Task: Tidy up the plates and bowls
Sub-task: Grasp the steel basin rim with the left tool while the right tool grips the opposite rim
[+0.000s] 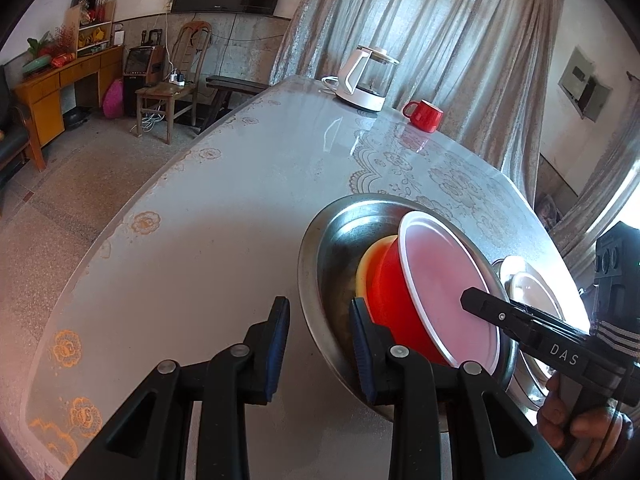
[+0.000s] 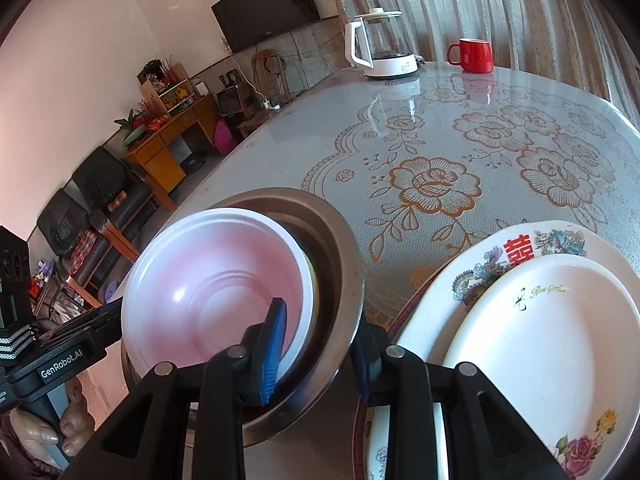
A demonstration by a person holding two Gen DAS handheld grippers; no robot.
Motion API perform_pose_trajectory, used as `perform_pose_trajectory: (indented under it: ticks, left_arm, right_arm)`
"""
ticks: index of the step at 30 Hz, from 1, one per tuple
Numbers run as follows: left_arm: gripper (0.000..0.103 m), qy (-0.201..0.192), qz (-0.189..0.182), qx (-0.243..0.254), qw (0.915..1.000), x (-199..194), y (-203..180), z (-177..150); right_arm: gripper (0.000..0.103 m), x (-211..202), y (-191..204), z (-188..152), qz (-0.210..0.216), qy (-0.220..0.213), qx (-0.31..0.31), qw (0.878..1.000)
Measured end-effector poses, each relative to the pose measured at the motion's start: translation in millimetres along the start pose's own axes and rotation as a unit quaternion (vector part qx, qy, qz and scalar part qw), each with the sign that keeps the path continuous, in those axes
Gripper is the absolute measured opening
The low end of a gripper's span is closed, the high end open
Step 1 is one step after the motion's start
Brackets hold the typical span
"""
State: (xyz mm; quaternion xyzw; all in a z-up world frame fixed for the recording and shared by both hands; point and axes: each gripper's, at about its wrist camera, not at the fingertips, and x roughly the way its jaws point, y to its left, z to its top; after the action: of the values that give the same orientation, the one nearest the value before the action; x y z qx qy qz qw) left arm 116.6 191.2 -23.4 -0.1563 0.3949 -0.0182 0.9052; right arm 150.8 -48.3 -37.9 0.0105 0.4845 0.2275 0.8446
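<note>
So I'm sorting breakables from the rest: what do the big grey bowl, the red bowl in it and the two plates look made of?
The big grey bowl looks like brushed steel: dull metallic sheen. The red bowl nested inside seems thin plastic: red outside, glossy white inside, thin rim. Both plates, the small plate on the patterned plate, look like glazed ceramic, though melamine is possible.

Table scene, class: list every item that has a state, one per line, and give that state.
Steel bowl: upright, holds the nested bowls.
Red bowl: tilted, nested in the yellow bowl.
White plate: stacked on the patterned plate.
Kettle: lid on.
Red mug: upright.
Left gripper: open astride the steel rim.
Right gripper: open over both bowl walls.
</note>
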Motion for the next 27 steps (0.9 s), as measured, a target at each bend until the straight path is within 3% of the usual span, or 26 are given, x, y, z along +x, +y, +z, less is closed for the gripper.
perform_pose_trajectory:
  ticks: [6,10,14,16,19,22,27]
  left_arm:
    - [0.020,0.005,-0.018,0.001,0.9998,2.7,-0.6,2.1]
    - [0.020,0.008,-0.031,-0.019,0.9993,2.2,4.7,1.5]
    - [0.026,0.012,-0.048,-0.058,0.9971,-0.9,17.6,2.3]
    - [0.031,0.010,-0.036,-0.059,0.9976,-1.8,18.4,4.4]
    - [0.030,0.001,-0.019,-0.040,0.9990,-6.0,11.5,4.6]
    - [0.030,-0.010,-0.014,-0.030,0.9994,-9.1,10.0,3.2]
    - [0.030,-0.012,-0.002,-0.013,0.9998,-7.9,8.2,4.0]
  right_arm:
    - [0.030,-1.8,-0.6,-1.6,0.005,-0.006,0.009,1.000]
    - [0.032,-1.8,0.6,-0.8,0.010,0.006,0.012,1.000]
    - [0.033,-5.0,-3.5,-3.5,0.036,0.009,0.021,0.999]
    - [0.033,-5.0,-3.1,-3.2,0.037,0.011,0.018,0.999]
    - [0.033,-4.8,0.2,-1.5,0.024,0.013,0.009,1.000]
    - [0.034,-10.8,-9.6,-0.1,0.039,0.004,0.039,0.998]
    - [0.036,-26.2,-19.3,10.1,-0.024,-0.025,0.038,0.999]
